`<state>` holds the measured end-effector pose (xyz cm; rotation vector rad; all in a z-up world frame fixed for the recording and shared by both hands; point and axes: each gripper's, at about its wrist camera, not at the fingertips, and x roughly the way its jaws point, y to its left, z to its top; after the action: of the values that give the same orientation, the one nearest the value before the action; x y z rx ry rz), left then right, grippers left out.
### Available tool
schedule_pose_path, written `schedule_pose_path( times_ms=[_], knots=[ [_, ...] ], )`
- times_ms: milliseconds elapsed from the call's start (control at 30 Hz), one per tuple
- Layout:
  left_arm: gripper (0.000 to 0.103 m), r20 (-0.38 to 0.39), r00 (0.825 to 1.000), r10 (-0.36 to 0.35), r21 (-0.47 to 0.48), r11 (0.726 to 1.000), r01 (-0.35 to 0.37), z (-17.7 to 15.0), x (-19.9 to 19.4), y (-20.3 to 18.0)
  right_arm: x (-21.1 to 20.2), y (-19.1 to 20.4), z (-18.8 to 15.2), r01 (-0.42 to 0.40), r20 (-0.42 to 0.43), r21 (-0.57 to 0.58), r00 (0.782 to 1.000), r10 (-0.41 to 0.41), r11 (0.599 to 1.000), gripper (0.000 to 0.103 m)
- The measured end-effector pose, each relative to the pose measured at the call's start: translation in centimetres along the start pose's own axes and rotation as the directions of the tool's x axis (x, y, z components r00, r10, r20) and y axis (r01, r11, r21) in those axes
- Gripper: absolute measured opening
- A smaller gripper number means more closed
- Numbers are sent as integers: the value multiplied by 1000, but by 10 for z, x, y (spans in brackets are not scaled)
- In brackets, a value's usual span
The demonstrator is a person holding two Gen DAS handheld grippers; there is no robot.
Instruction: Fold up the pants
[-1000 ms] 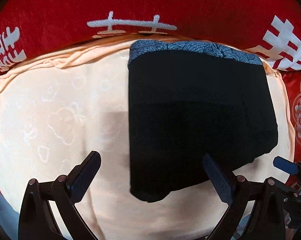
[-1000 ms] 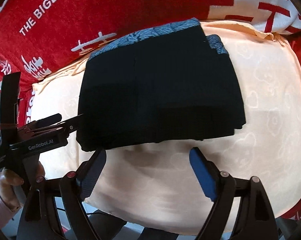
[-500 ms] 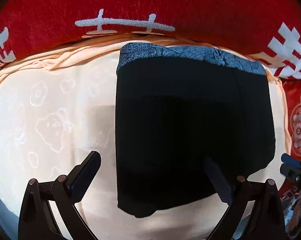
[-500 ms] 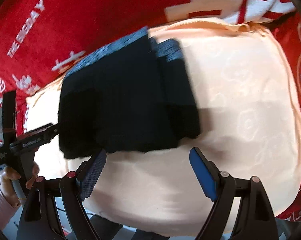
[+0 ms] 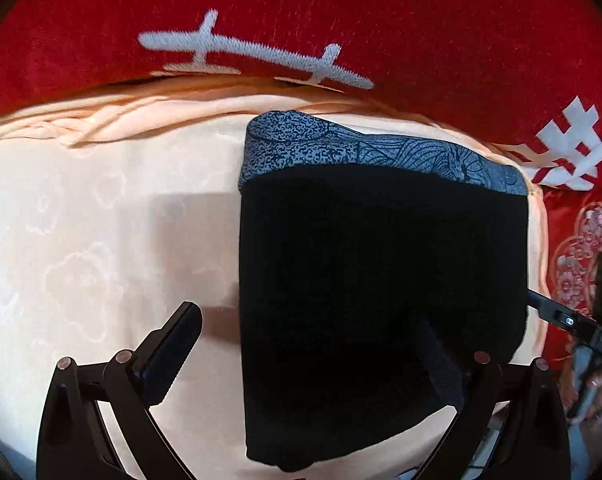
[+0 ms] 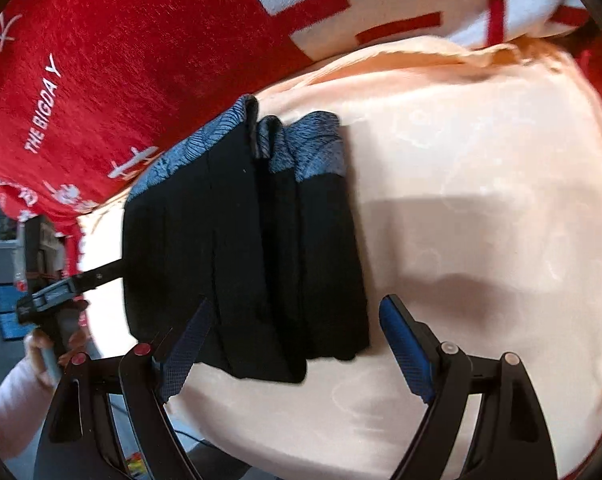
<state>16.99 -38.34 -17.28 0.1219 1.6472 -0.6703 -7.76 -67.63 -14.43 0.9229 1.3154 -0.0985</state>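
- Left wrist view: the black pants [image 5: 381, 272], already folded into a compact block, lie on a peach cloud-patterned sheet [image 5: 85, 240] with their blue-grey patterned waistband [image 5: 341, 146] at the far edge, next to a red blanket [image 5: 341, 12]. The left tool [image 5: 313, 356] hangs over the near left part of the block, jaws spread and pinching nothing; one finger stands over bare sheet, the other over black cloth (contact cannot be told). The right tool's tip shows at the block's right edge.
- Right wrist view: the right tool [image 6: 297, 340], jaws spread wide and empty, straddles the near right corner of the pants [image 6: 205, 240], where stacked layers [image 6: 313, 248] step down toward the sheet [image 6: 481, 200]. The left tool [image 6: 61, 288], in a hand [image 6: 45, 348], is at the block's far side.
- Handling (a judgement): light, soft and limp, so layers will likely slide or sag if lifted by one point. Pinch through all layers at the near corners, both tools together.
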Motion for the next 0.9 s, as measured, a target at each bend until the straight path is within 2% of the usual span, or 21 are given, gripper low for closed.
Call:
schedule_pose_path(
  times_ms=[133, 367, 567, 800, 833, 867, 900],
  knots=[
    [102, -21, 995, -93, -25, 995, 92, 4, 8, 14, 12, -11, 15, -68, -31, -22, 997, 67, 997, 88],
    [102, -9, 988, -152, -16, 988, 152, 4, 22, 17, 43, -34, 27, -190, -108, 37, 975, 193, 981, 89],
    [103, -1, 986, -164, -1, 986, 164, 9, 38, 12, 54, -39, 36, -282, -103, 28, 954, 283, 959, 90],
    [103, -6, 990, -141, -6, 990, 141, 12, 43, 3, 57, -41, 37, -291, -113, 59, 949, 296, 955, 90],
    [102, 1, 991, -135, -6, 991, 135, 12, 42, 1, 56, -41, 38, -278, -113, 69, 952, 285, 958, 88],
    [94, 8, 990, -139, -7, 990, 139, 11, 41, -1, 56, -38, 38, -255, -117, 71, 958, 262, 964, 85],
    [92, 21, 989, -144, -6, 990, 144, 10, 41, -9, 54, -36, 38, -234, -122, 62, 963, 241, 970, 76]
  ],
)
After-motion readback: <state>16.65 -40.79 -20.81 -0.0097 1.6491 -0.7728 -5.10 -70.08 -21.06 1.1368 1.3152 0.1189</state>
